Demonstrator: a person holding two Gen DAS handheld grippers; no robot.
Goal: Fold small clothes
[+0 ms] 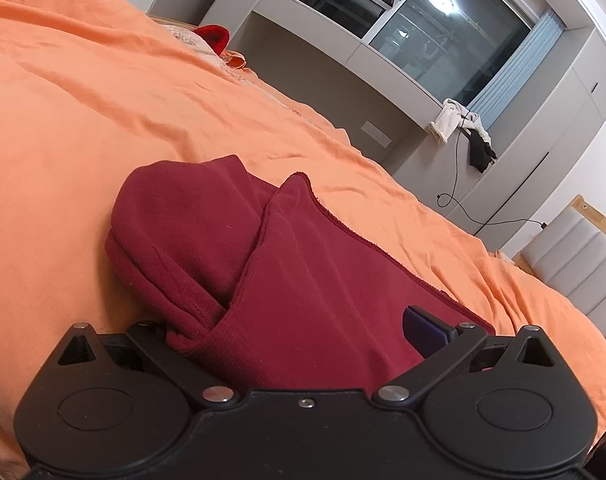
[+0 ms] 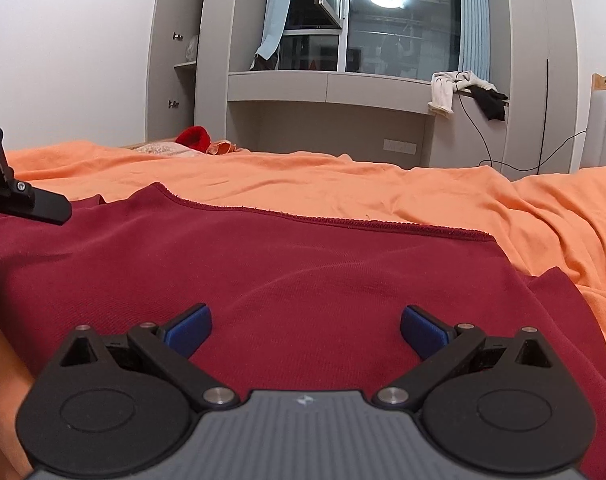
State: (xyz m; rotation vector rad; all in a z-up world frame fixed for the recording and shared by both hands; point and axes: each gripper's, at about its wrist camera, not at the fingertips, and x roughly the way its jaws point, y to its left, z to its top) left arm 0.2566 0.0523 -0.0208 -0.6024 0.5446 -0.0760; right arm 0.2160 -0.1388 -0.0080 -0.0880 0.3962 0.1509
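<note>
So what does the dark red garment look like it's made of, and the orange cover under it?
The dark red garment looks like a matte knit, likely cotton jersey or fleece: fine ribbed texture shows, with a stitched hem along its far edge. The orange cover looks like a thin woven sheet, maybe cotton or linen, matte with soft crumpled wrinkles. The exact fibre of either cannot be told.
</note>
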